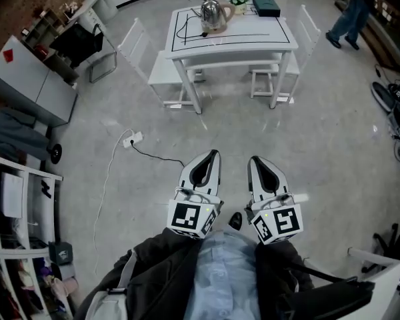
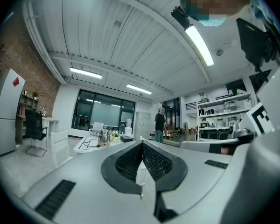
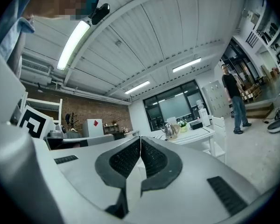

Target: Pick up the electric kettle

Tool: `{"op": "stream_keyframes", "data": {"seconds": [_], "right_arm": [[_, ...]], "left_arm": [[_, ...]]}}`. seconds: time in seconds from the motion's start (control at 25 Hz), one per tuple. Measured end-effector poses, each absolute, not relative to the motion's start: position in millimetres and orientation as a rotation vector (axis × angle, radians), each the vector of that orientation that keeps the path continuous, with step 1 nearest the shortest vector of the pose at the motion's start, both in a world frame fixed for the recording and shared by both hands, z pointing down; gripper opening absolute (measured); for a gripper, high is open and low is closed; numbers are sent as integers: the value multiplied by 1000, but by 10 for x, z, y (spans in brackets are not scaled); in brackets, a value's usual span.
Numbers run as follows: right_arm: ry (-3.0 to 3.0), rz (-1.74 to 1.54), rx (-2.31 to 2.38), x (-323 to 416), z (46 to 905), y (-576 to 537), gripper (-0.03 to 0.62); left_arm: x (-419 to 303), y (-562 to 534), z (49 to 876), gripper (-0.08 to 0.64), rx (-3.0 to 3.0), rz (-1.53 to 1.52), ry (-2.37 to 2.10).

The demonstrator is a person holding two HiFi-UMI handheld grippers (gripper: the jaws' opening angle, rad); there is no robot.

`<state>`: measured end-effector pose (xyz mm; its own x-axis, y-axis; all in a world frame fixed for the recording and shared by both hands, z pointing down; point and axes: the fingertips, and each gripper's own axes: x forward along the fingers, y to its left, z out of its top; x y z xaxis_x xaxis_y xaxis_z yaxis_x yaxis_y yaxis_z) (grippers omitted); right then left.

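Left gripper [image 1: 212, 155]: clenched shut, empty, level, close to the body.
Right gripper [image 1: 255, 160]: clenched shut, empty, just beside the left.
Power strip [image 1: 132, 139]: on the floor ahead, to the left.
Electric kettle [image 1: 213, 13]: upright on the white worktop [image 1: 267, 35], well apart from both grippers.
Person [image 1: 350, 12]: beyond the worktop, far right.

Shiny metal kettle [image 1: 213, 13] on smooth white table [image 1: 287, 40].
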<state>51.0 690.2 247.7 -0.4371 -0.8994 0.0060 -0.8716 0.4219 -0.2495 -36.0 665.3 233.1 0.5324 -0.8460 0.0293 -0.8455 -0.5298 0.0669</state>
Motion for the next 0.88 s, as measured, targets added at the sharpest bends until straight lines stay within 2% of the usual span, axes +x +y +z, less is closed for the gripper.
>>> {"op": "stream_keyframes", "data": {"seconds": [0.36,0.88], "right_arm": [[2570,-390,-1562,552,2631,6425,17],[2606,-432,-1561,341,2719,5150,18]], "left_arm": [[-341,6216,2456,8,2645,-8,-1509],[-527,4936,2538,8,2609,-40,-1494]]}}
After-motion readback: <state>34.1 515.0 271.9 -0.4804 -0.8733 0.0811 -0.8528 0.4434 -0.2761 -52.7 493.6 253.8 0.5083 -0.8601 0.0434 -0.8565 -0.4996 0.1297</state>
